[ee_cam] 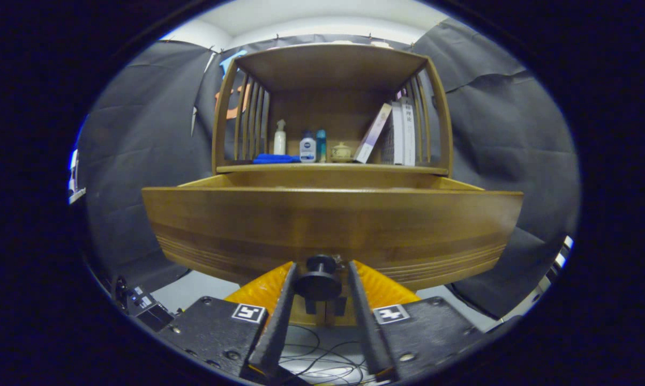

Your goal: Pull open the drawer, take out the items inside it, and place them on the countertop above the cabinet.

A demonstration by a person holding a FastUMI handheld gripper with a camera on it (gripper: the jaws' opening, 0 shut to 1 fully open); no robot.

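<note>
The gripper [319,268] clasps the dark knob [318,279] at the lower edge of the pulled-out drawer [330,228] front.

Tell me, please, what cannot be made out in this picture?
- Drawer contents: gripper view, hidden behind its tall front panel.
- Claw grip on the knob: fingers flank it, contact unclear.
- Book titles: too small.
- Small jar on the shelf: too small to identify.

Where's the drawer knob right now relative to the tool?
In the gripper view, the dark round drawer knob sits between the tool's two fingers, low on the pulled-out drawer front, below the shelf holding bottles and books.
</note>
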